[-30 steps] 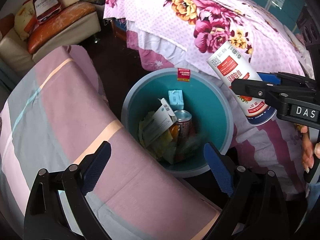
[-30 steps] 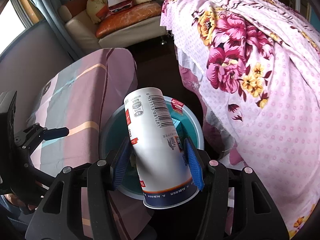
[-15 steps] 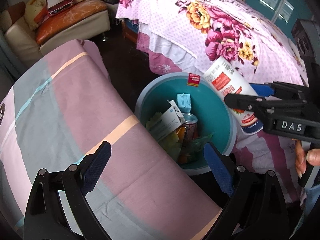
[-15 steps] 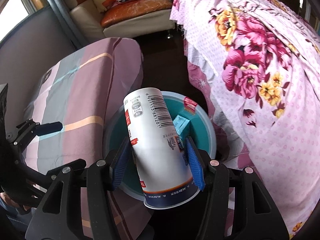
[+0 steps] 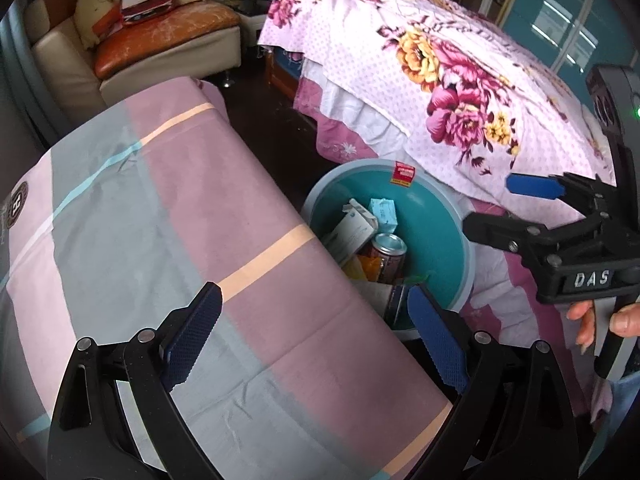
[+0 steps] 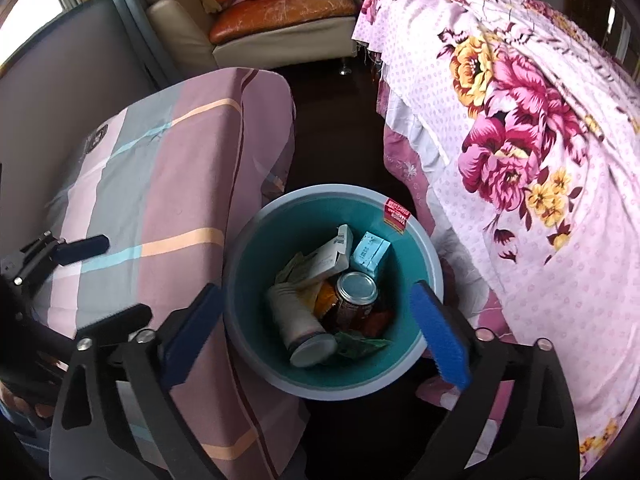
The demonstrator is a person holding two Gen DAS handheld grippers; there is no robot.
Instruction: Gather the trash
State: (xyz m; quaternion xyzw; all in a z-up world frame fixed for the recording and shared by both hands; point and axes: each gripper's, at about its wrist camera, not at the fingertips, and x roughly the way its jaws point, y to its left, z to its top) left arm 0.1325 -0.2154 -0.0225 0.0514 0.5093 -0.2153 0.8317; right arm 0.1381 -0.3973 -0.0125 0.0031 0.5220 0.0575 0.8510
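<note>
A teal bin (image 6: 416, 240) with a pale rim stands on the dark floor between the striped surface and the bed. It holds several pieces of trash: a white paper cup (image 6: 300, 324) on its side, a drink can (image 6: 356, 292), a light blue box (image 6: 370, 256) and a white carton (image 6: 328, 258). My right gripper (image 6: 316, 332) is open and empty above the bin. My left gripper (image 5: 312, 336) is open and empty over the striped cloth, left of the bin (image 5: 452, 216). The right gripper (image 5: 516, 204) shows in the left wrist view beside the bin.
A pink, grey and peach striped cloth (image 5: 160, 240) covers the surface on the left. A bed with a pink floral cover (image 6: 520, 120) fills the right. A cream sofa with an orange cushion (image 6: 280, 12) stands at the back.
My right gripper opened and let go of the white paper cup, which now lies in the bin. My left gripper has shifted left, so the bin sits further right in its view.
</note>
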